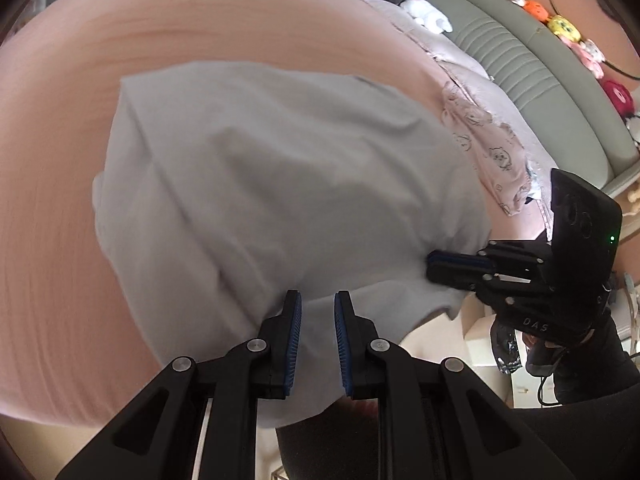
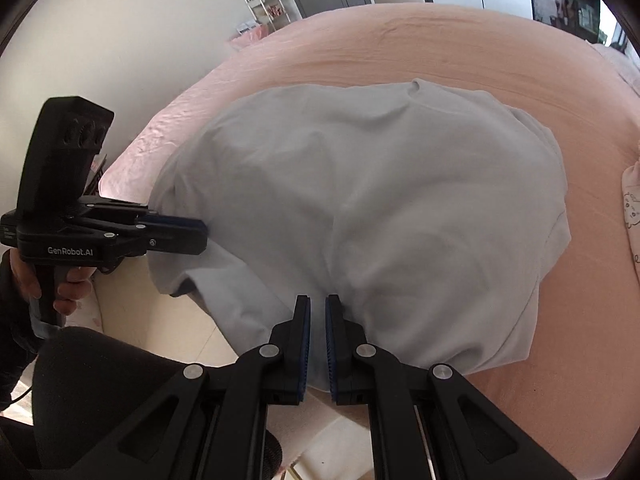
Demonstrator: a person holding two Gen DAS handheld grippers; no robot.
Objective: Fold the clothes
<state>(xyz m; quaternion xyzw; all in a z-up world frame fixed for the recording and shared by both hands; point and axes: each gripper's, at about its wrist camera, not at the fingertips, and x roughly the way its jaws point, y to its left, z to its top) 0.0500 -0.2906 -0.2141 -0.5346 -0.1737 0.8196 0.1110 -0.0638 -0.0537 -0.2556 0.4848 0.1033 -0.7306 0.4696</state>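
Observation:
A pale grey shirt point(image 1: 280, 184) lies spread and wrinkled on the pink bed point(image 1: 60, 200), its near edge hanging over the bedside. In the left wrist view my left gripper point(image 1: 318, 296) is shut on the shirt's near hem, with cloth pinched between its blue pads. My right gripper point(image 1: 430, 266) shows at the right, closed on the same hem farther along. In the right wrist view the right gripper point(image 2: 318, 300) holds the hem of the shirt point(image 2: 380, 200) with its jaws nearly together. The left gripper point(image 2: 204, 232) bites the shirt's left edge there.
A pink printed blanket point(image 1: 492, 152) is bunched by a grey-green padded headboard point(image 1: 540, 80) with plush toys point(image 1: 564, 28) behind it. Cream floor tiles point(image 2: 160, 320) and a person's dark-trousered knee point(image 2: 100, 380) are below the bed edge. A white rack point(image 2: 264, 0) stands by the far wall.

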